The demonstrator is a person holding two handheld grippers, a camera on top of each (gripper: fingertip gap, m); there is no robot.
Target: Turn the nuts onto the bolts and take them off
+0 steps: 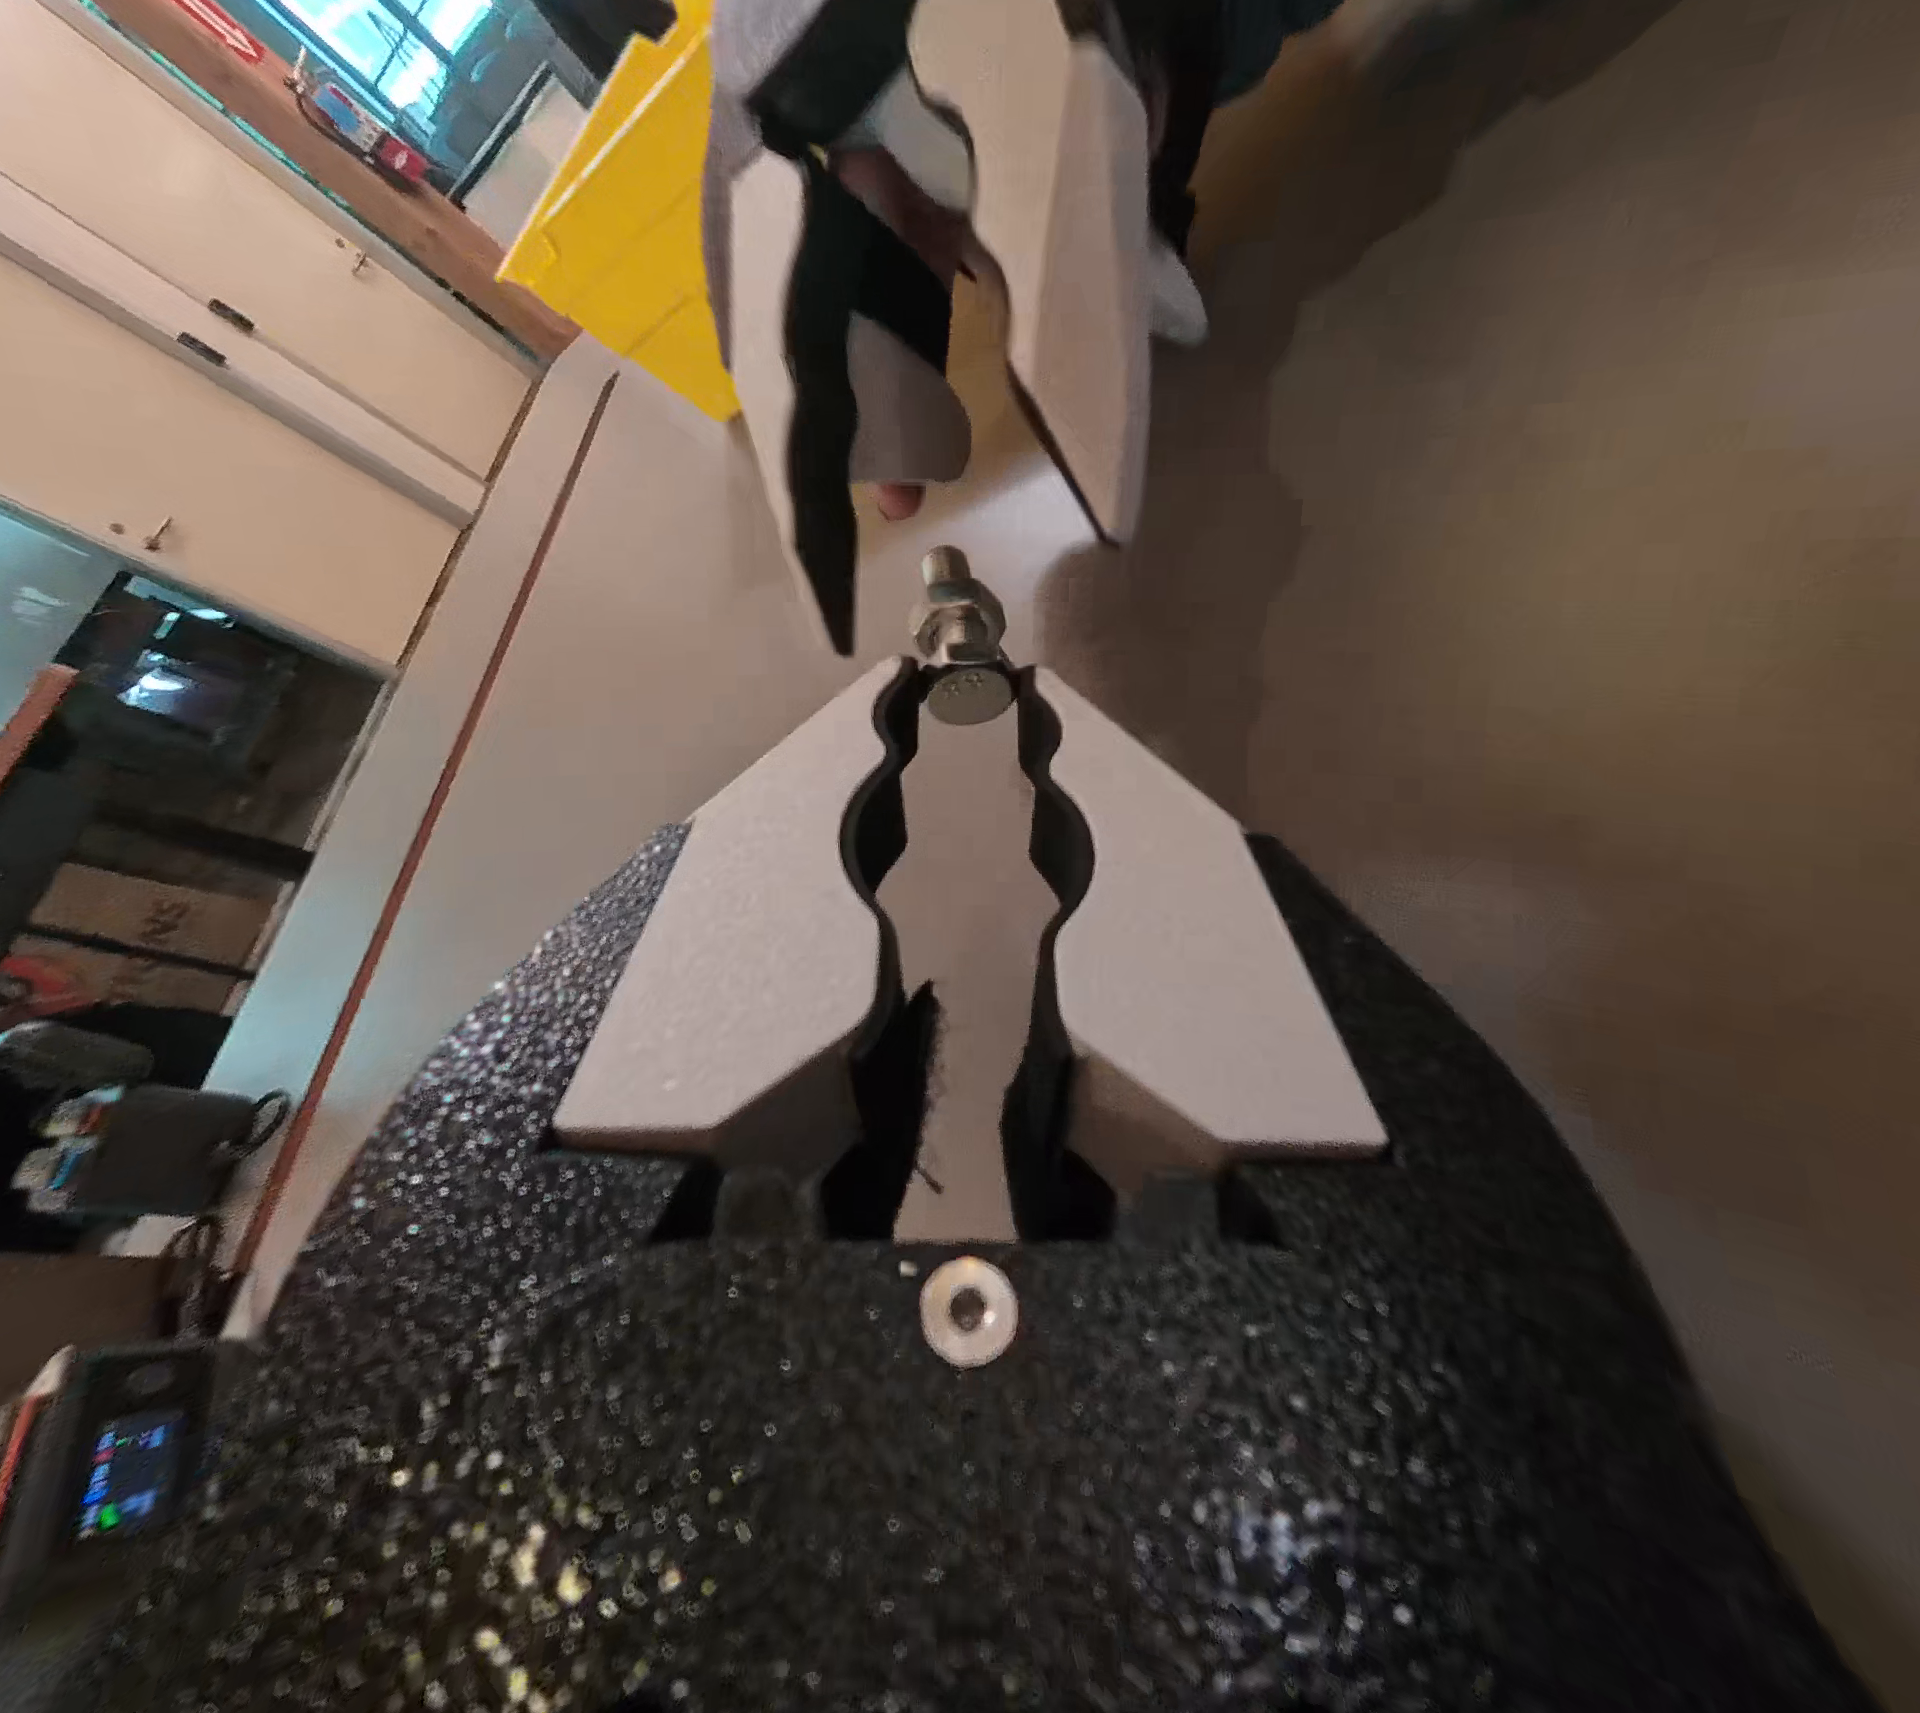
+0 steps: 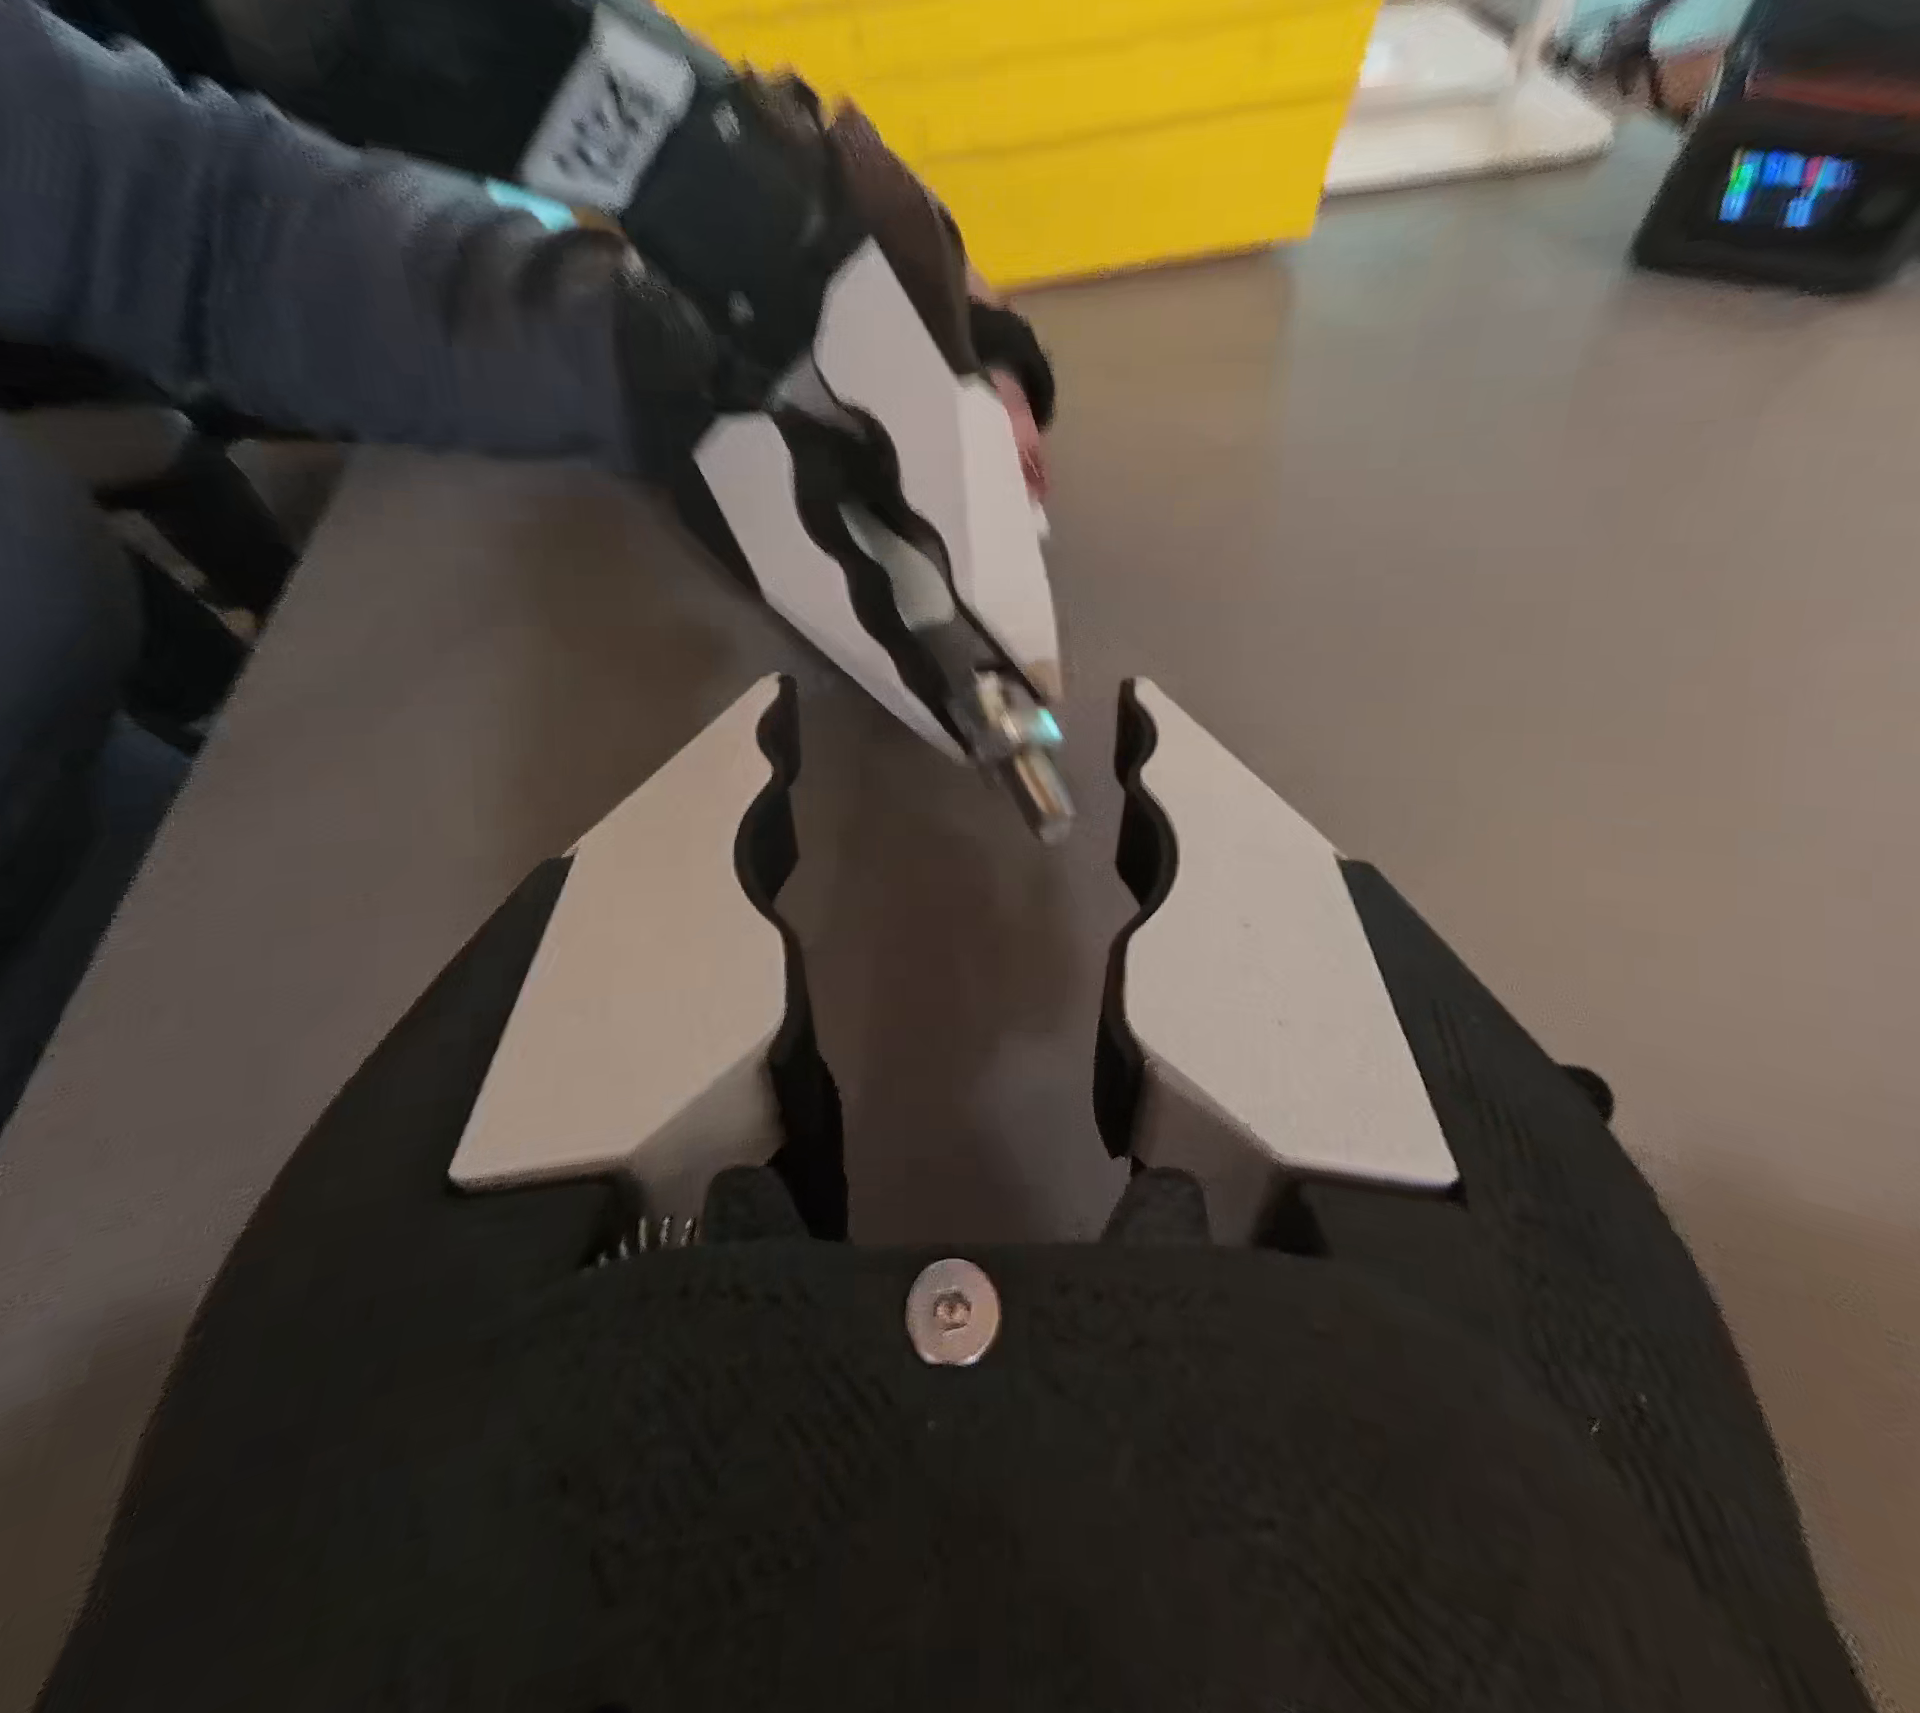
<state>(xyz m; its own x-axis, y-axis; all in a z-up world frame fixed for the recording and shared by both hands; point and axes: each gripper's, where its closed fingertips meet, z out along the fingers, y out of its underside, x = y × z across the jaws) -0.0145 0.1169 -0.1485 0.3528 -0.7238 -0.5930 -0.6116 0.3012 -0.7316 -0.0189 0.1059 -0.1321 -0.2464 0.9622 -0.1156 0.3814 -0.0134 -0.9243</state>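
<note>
Label [image 2: 608, 115], unreadable, on left claw [image 2: 1003, 707] gripping bolt [image 2: 1029, 775].

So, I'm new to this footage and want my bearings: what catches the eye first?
The left hand-held gripper pinches a steel bolt by its head, a nut threaded on the shaft. The right hand-held gripper is open, its fingers either side of the bolt's tip. Behind them, a bright yellow bin sits on the grey table.

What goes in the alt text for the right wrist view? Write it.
The open right gripper faces the left gripper, which clamps a bolt by its head, a nut threaded on. Behind them a yellow bin stands on the grey table.
</note>
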